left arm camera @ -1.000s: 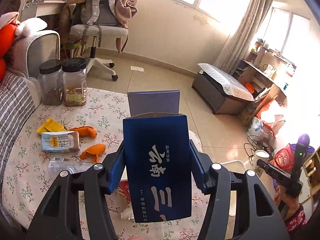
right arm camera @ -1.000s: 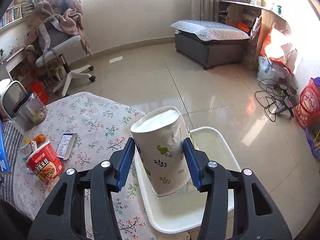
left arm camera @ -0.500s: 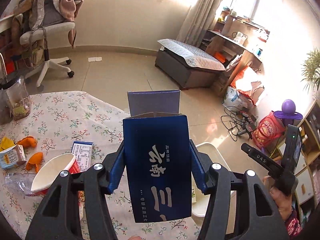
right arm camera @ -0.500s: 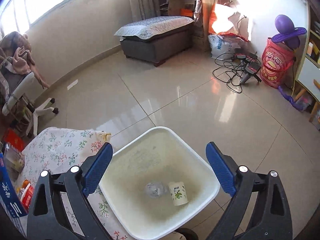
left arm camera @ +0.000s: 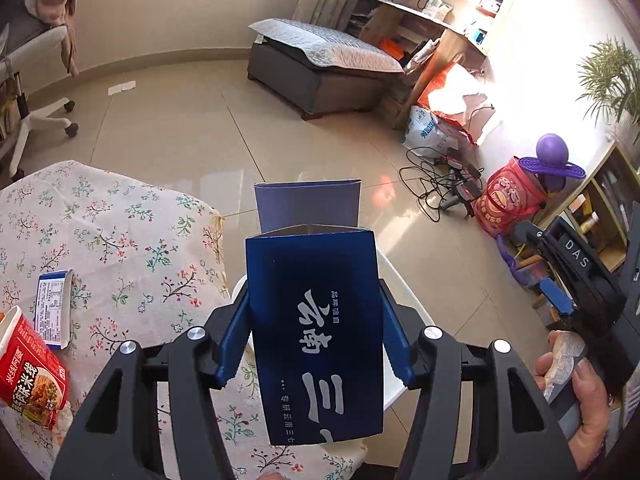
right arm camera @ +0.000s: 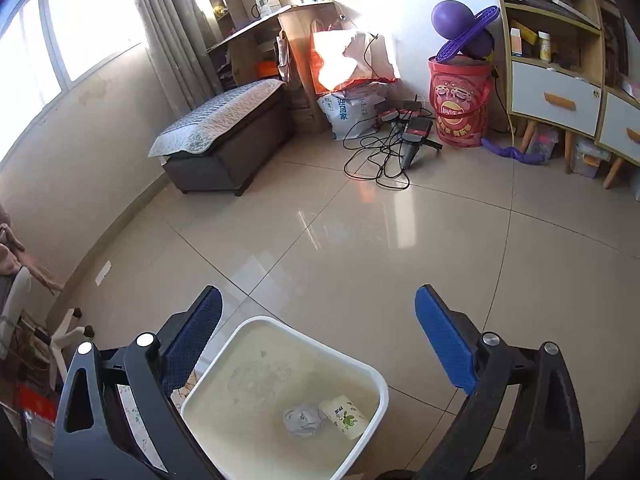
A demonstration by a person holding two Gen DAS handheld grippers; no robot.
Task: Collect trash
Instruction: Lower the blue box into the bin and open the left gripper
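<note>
My left gripper is shut on a dark blue carton with white Chinese lettering and an open top flap, held over the table's right edge and the white bin's rim. My right gripper is open and empty above the white trash bin. A paper cup with green leaf print and a crumpled grey wad lie on the bin's floor. The right gripper also shows at the far right of the left wrist view.
The floral tablecloth table holds a red instant noodle cup and a small flat blue-and-white box. Beyond lie tiled floor, a grey ottoman, tangled cables, a red bucket and shelves.
My right gripper opened and let the leaf-print cup fall into the bin, then tilted up and away. My left gripper swung right with the blue carton toward the bin.
</note>
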